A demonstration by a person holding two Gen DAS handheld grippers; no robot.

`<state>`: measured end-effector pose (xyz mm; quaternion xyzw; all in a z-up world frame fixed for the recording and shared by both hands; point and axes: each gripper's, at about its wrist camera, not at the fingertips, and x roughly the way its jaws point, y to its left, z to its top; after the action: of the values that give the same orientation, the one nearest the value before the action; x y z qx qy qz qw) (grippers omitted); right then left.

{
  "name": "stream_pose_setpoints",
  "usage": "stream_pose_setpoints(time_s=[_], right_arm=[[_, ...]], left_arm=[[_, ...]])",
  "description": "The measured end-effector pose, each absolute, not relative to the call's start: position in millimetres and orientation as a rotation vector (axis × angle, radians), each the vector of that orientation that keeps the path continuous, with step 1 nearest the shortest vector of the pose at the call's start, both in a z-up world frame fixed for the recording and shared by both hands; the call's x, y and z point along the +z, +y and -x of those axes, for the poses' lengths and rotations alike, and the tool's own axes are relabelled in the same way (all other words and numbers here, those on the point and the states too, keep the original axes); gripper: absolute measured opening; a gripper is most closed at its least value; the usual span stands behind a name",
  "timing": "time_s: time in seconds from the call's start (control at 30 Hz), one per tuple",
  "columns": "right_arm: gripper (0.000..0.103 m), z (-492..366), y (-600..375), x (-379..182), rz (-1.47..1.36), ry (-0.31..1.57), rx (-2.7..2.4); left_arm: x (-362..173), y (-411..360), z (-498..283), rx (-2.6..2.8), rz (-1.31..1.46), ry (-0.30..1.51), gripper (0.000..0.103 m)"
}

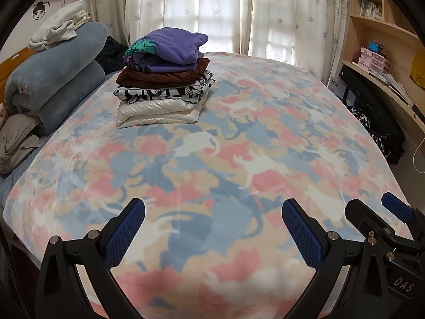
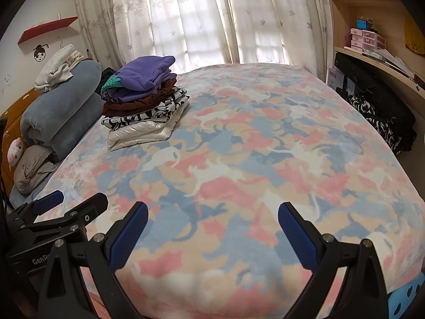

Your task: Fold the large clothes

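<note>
A stack of folded clothes (image 1: 162,79) sits at the far left of the bed, purple on top, then brown, black-and-white and white; it also shows in the right wrist view (image 2: 143,101). My left gripper (image 1: 212,212) is open and empty above the near edge of the bed. My right gripper (image 2: 212,215) is open and empty beside it, also above the near edge. The right gripper also shows at the right in the left wrist view (image 1: 372,210), and the left gripper at the left in the right wrist view (image 2: 77,199). No unfolded garment lies between the grippers.
The bed (image 1: 239,146) is covered by a pink, blue and white cat-pattern blanket. Rolled blue bedding (image 1: 58,79) with white clothes on top lies at the head. A dark pile of clothes (image 2: 382,117) lies by the shelf desk (image 2: 372,61) on the right. Curtains hang behind.
</note>
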<state>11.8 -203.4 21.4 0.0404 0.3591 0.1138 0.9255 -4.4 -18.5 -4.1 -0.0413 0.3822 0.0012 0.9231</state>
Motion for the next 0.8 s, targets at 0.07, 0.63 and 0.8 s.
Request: stream_pose_setpoints(time_s=[0.07,0.63,0.8], right_arm=[[0.099,-11.1,-203.1,20.6,-0.081,0.738,0.234],[0.099,-9.8,-199.8,19.8,-0.082,0.743,0.234],[0.099,-9.4,-199.4,19.6,-0.082,0.744,0.230]], left_arm=[[-3.8,-17.8,4.7,0.002,0.086,0.786,0.102],[-3.3,-19.4,6.0,0.006,0.084,0.787,0.101],[-3.4,-18.5,5.4,0.005,0.083,0.791,0.100]])
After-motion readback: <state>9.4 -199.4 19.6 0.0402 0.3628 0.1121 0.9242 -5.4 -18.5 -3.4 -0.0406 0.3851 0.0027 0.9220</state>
